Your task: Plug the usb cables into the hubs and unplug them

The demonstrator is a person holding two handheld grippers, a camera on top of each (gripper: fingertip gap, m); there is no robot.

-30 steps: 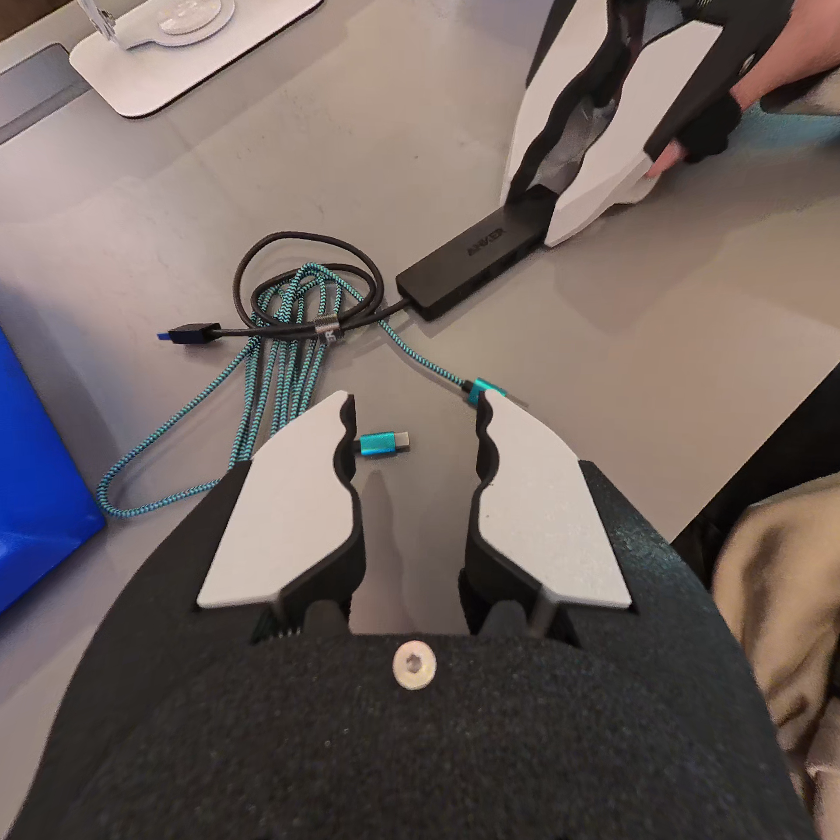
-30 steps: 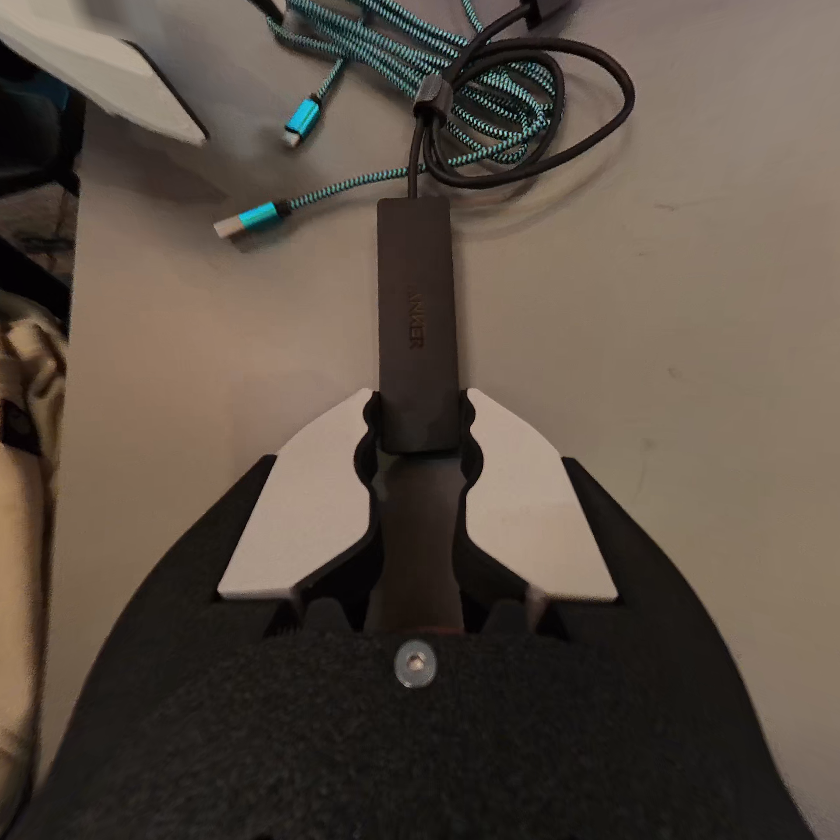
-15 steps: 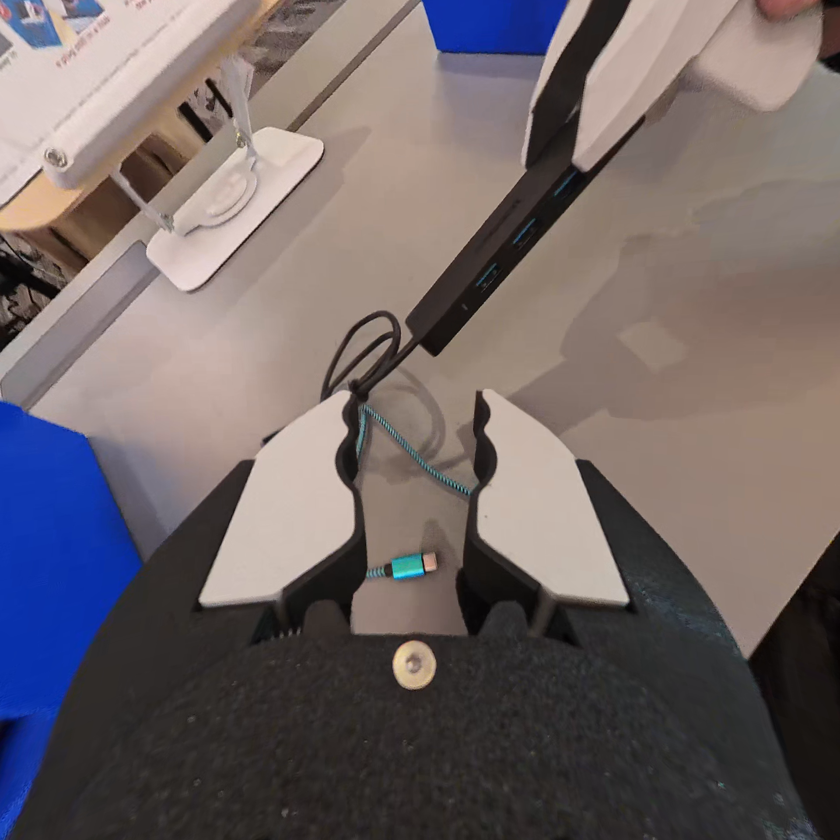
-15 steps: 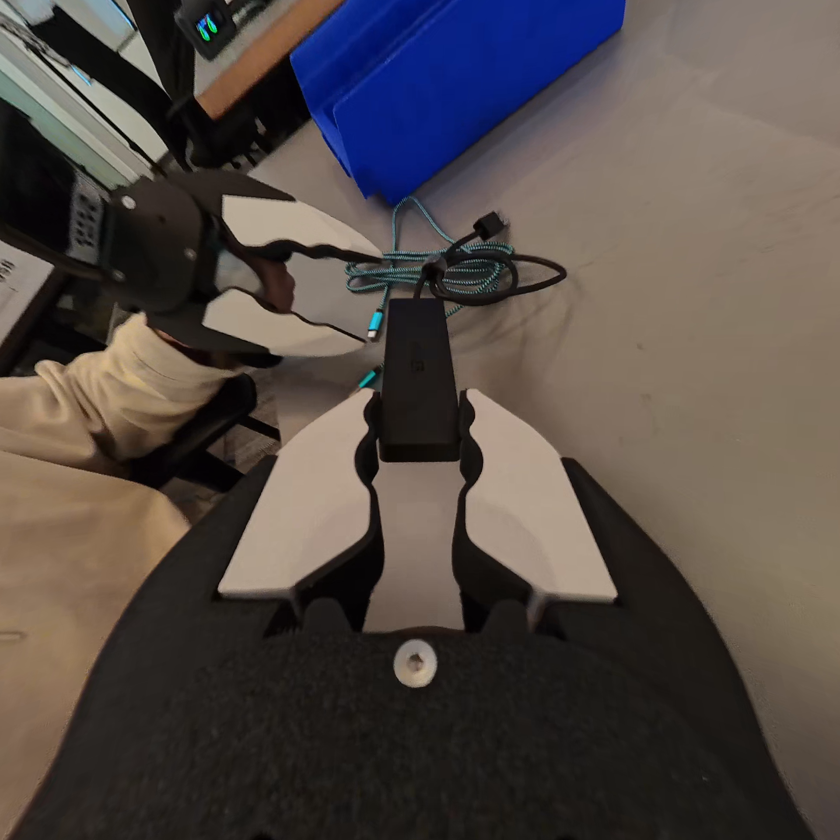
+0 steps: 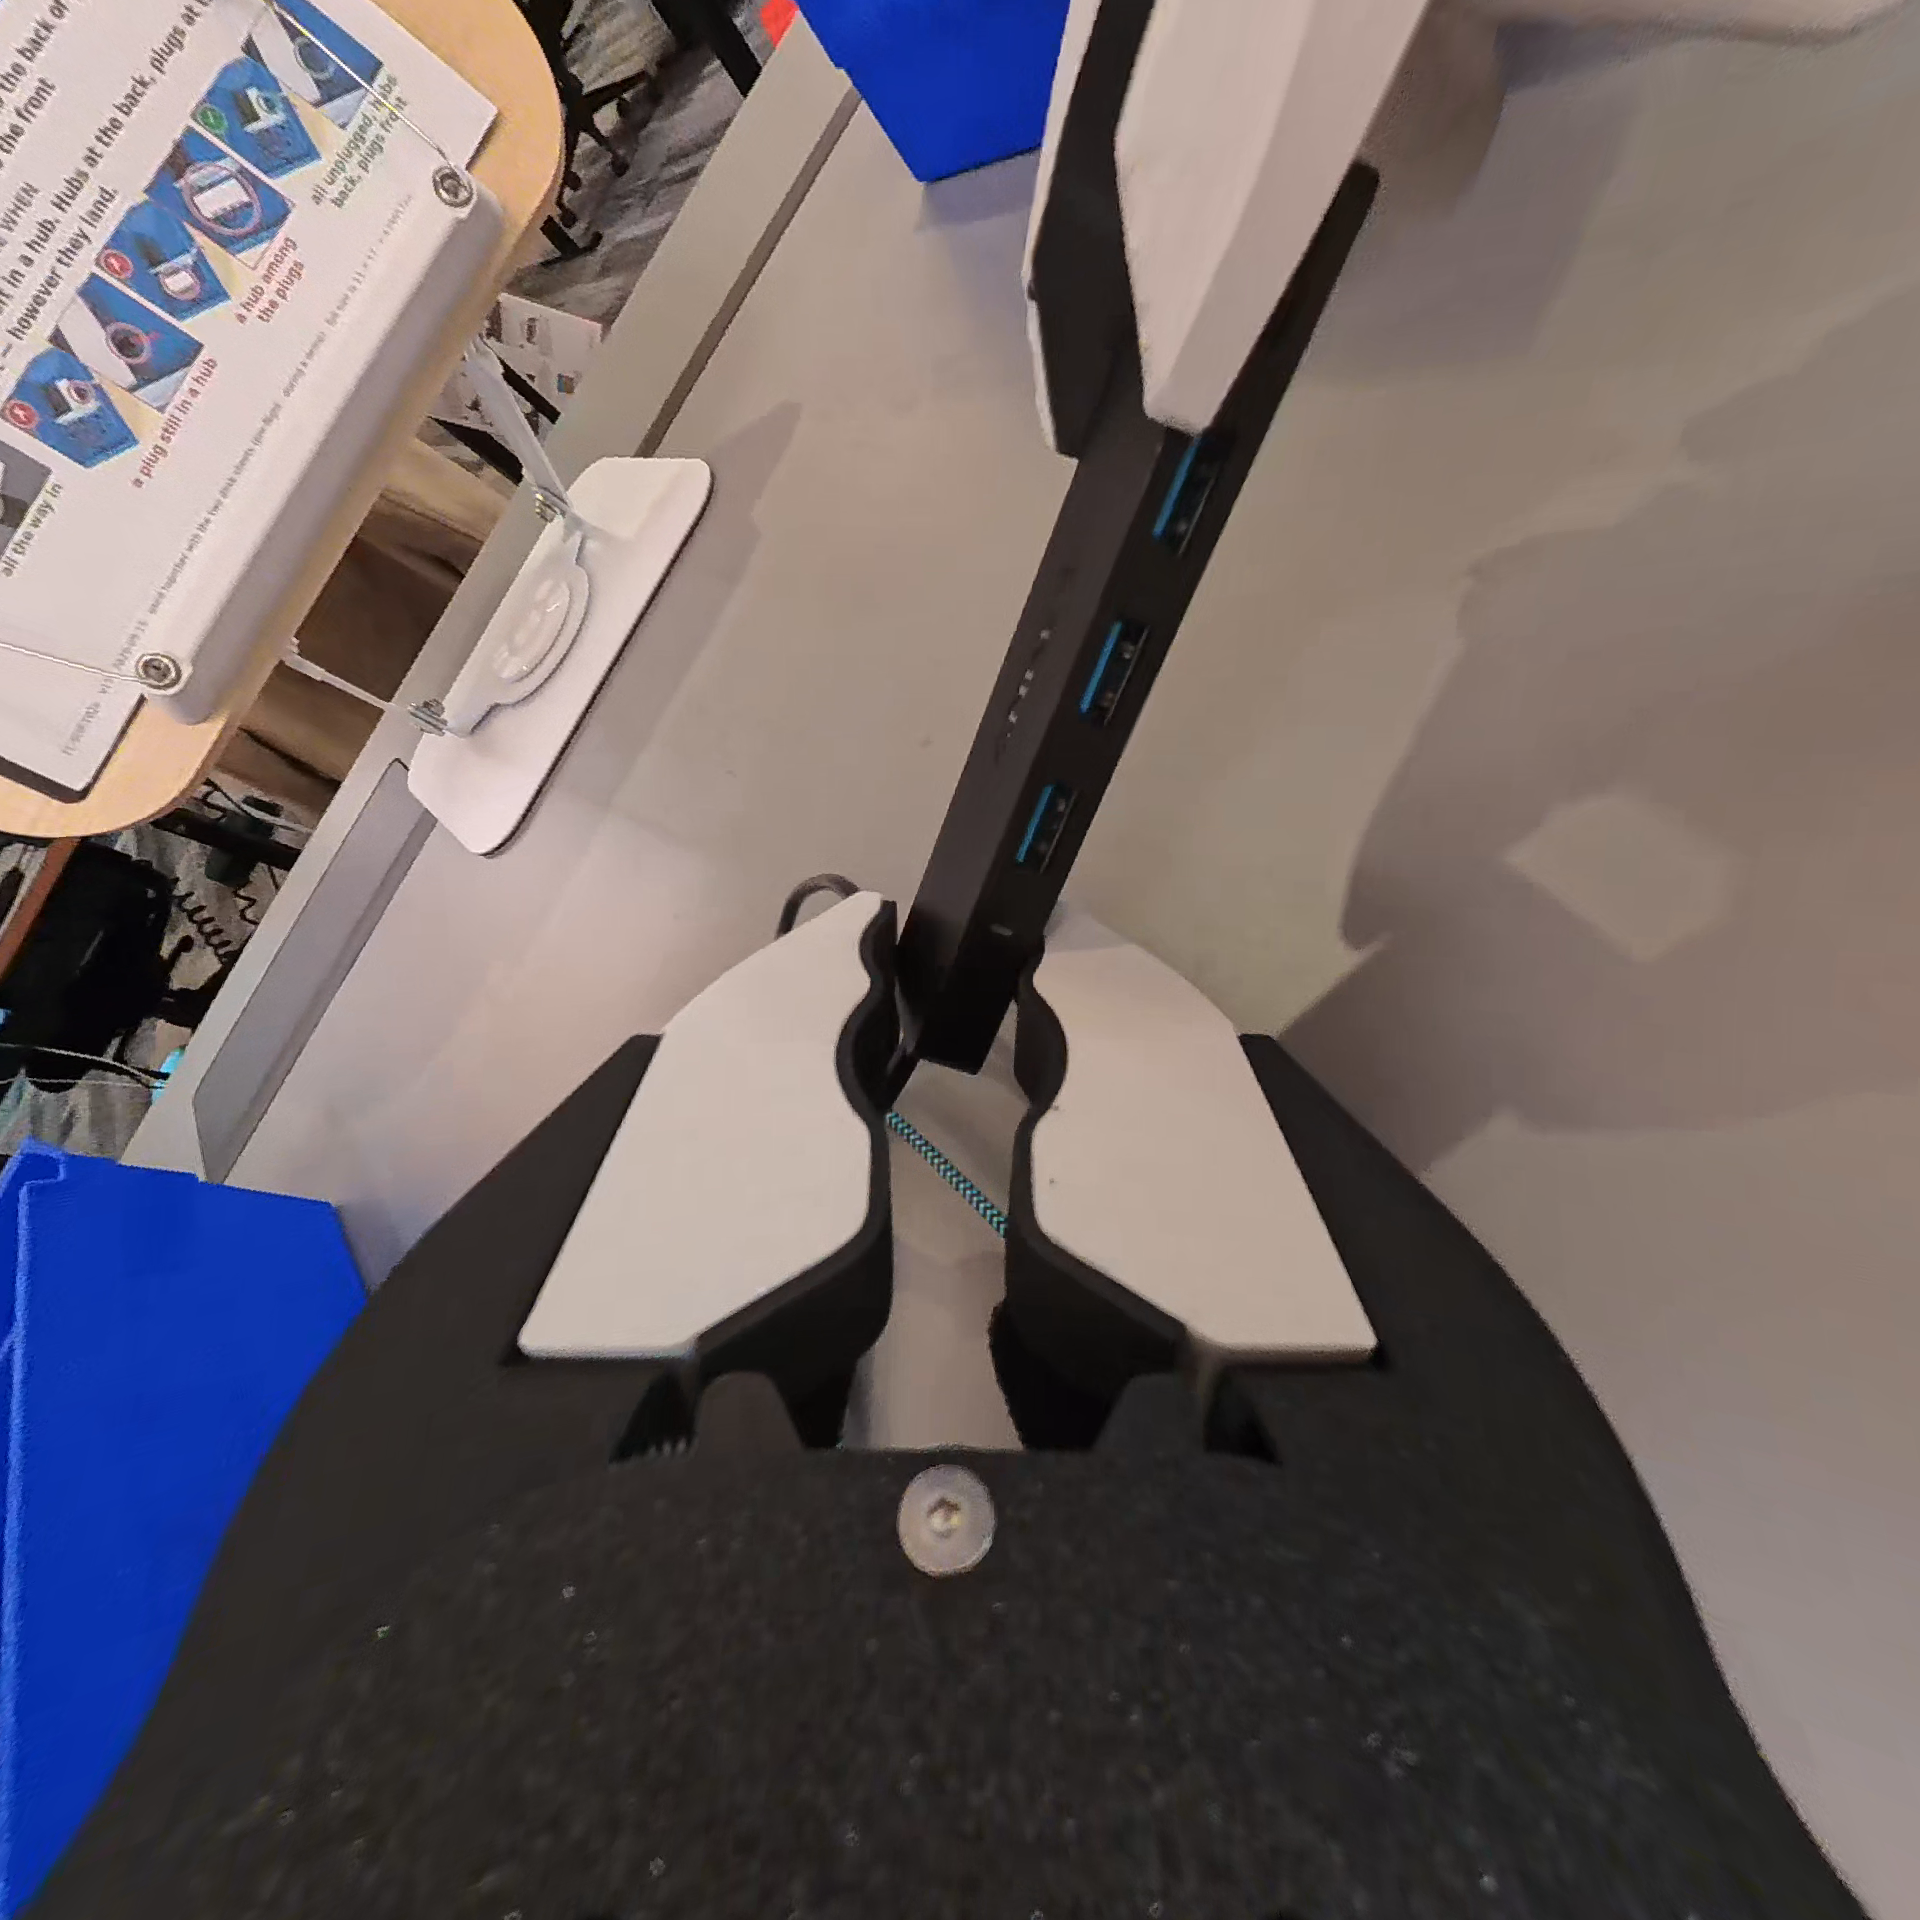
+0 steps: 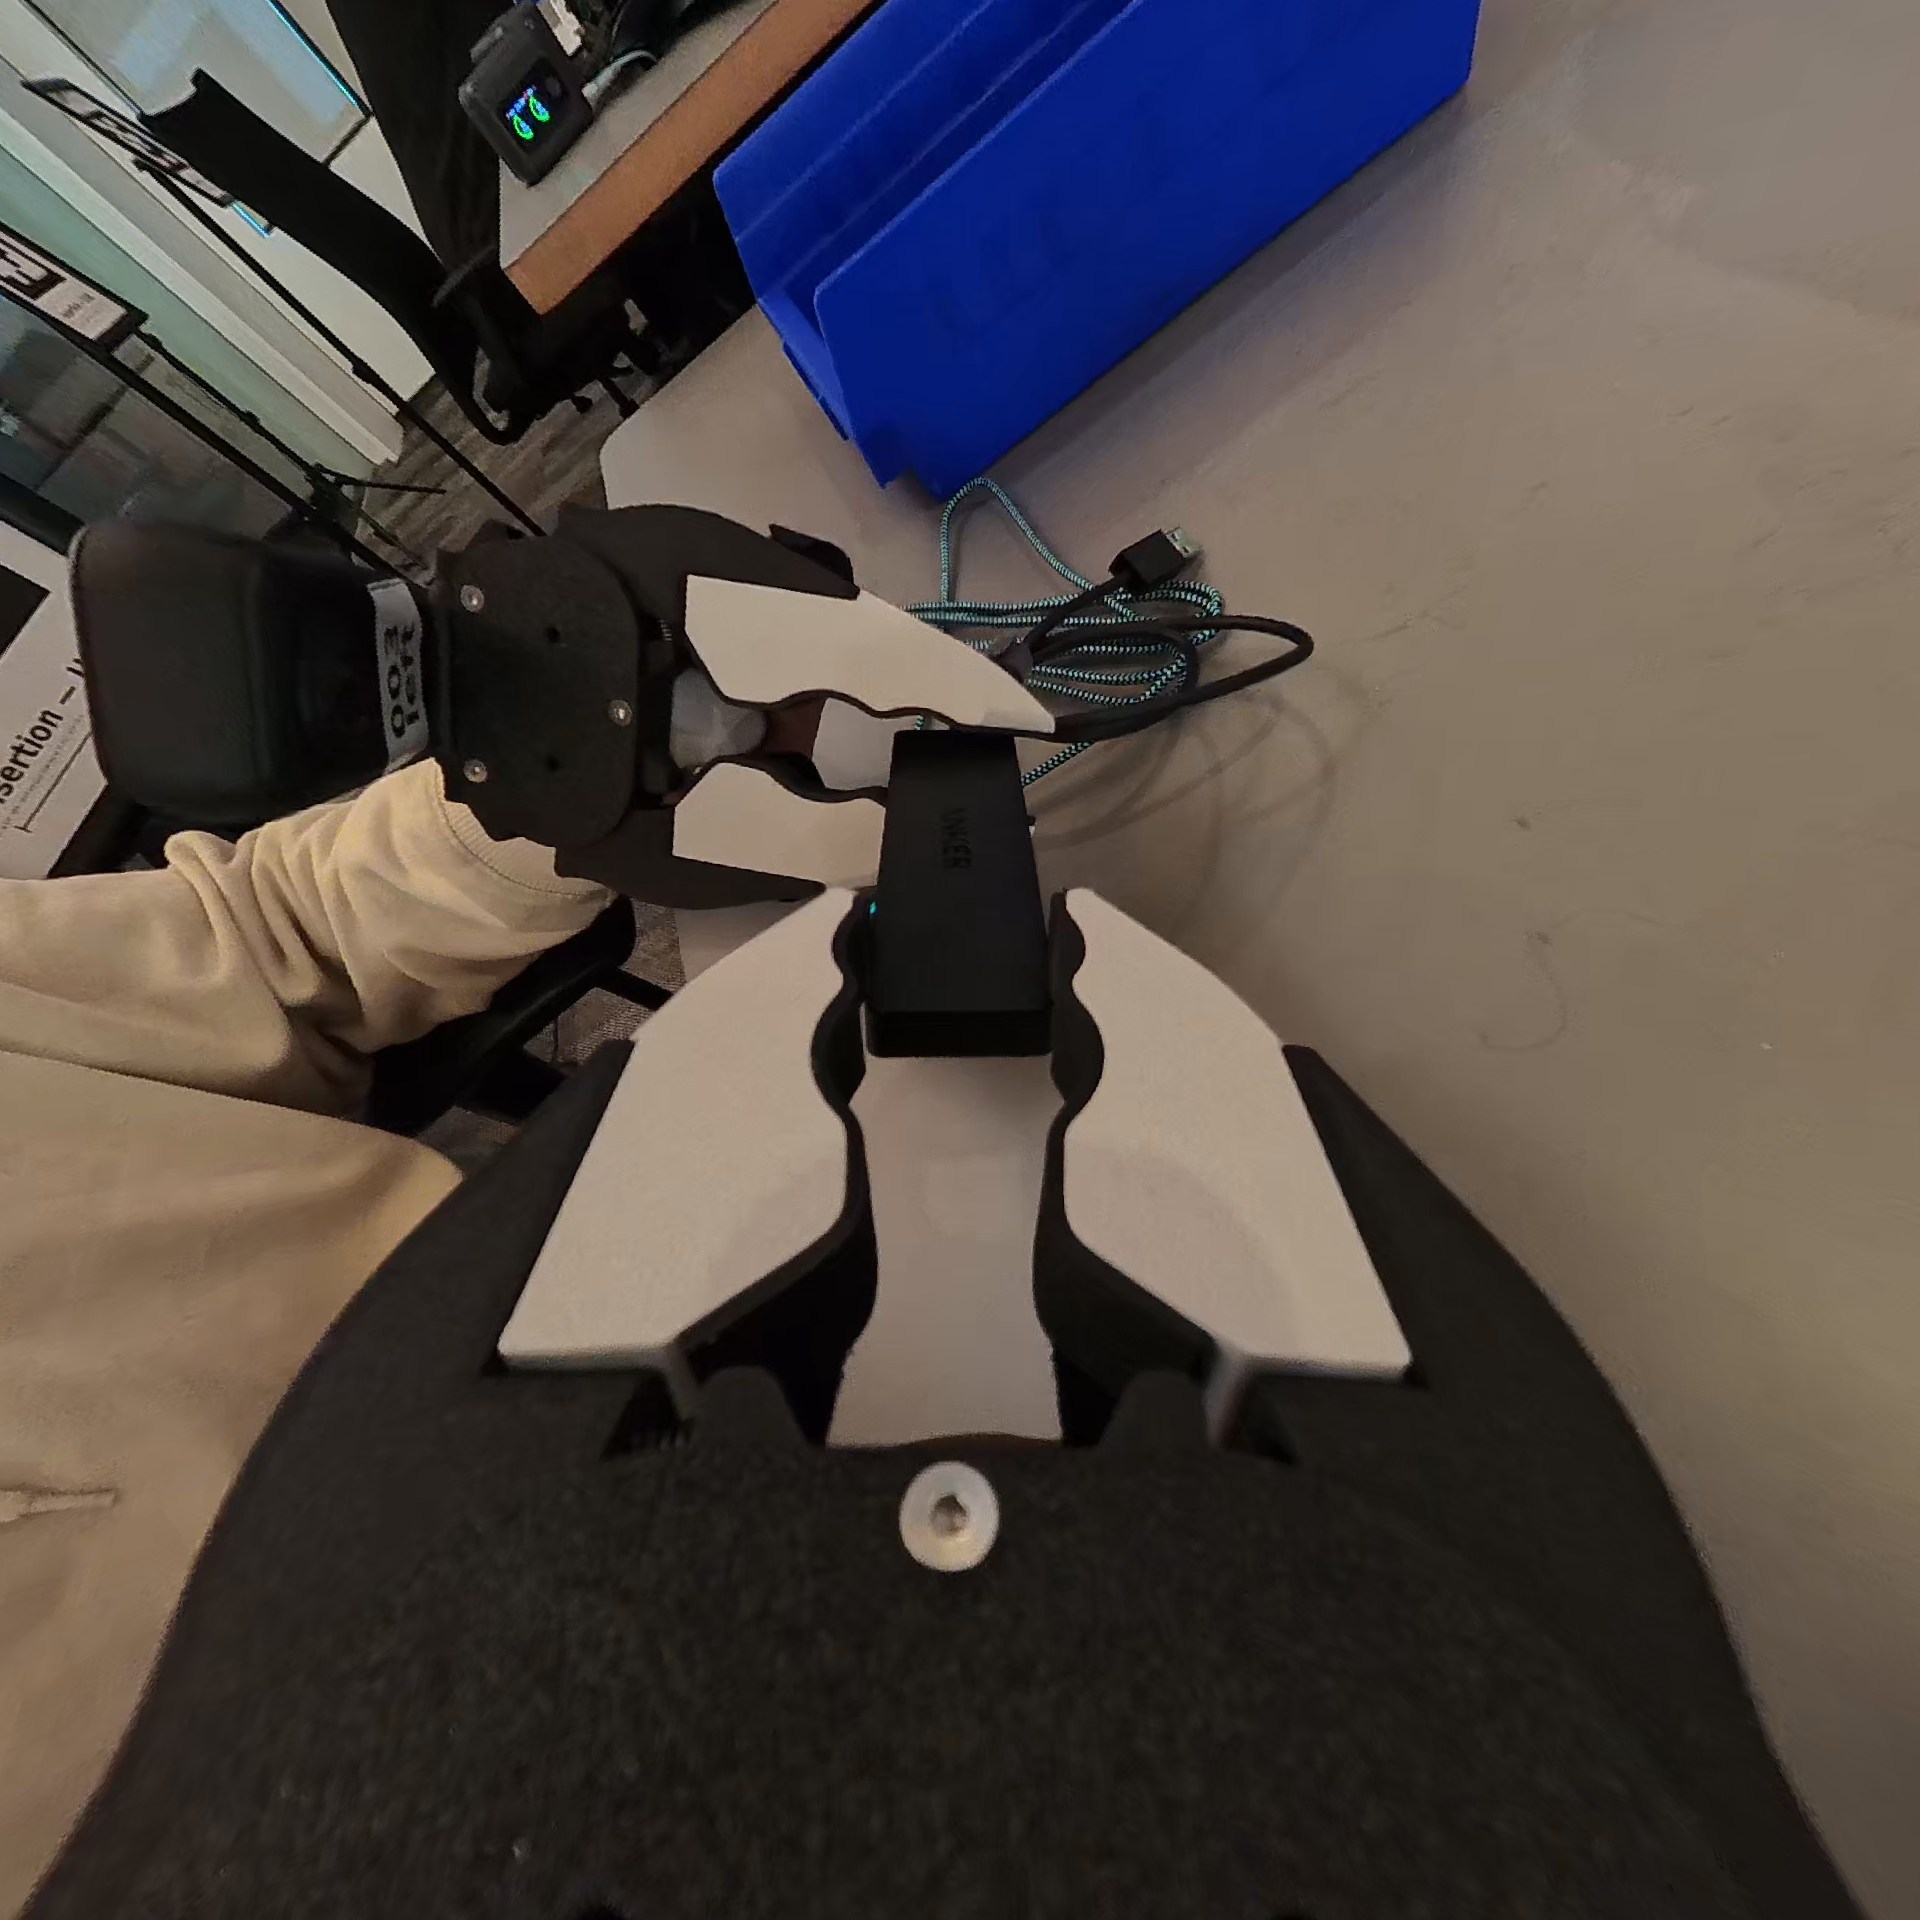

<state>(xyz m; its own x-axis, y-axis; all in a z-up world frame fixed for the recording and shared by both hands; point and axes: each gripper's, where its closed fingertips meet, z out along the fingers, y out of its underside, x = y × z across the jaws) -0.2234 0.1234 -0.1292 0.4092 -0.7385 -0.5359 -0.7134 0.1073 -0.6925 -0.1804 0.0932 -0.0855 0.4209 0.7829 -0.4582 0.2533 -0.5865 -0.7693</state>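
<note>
A black USB hub (image 6: 956,883) with blue ports (image 5: 1112,665) is held in the air above the grey table (image 6: 1558,935). My right gripper (image 6: 956,935) is shut on one end of it and also shows at the top of the left wrist view (image 5: 1132,416). My left gripper (image 5: 961,956) is shut on the hub's other, cable end, and it shows side-on in the right wrist view (image 6: 956,758). The teal braided cable (image 6: 1091,644) and the hub's black cable (image 6: 1247,644) lie coiled on the table below. A stretch of teal cable (image 5: 940,1169) shows between my left fingers.
A blue bin (image 6: 1091,208) stands behind the cables and its corner shows at the lower left (image 5: 135,1351). A white stand (image 5: 561,644) holding an instruction sheet sits at the table's left edge. A beige sleeve (image 6: 208,987) reaches in from the left. The gap from one gripper's tips to the other's is roughly 7 centimetres.
My right gripper lifted the hub off the table. My left gripper left the teal plug, rose to the hub's cable end and closed its jaws around it.
</note>
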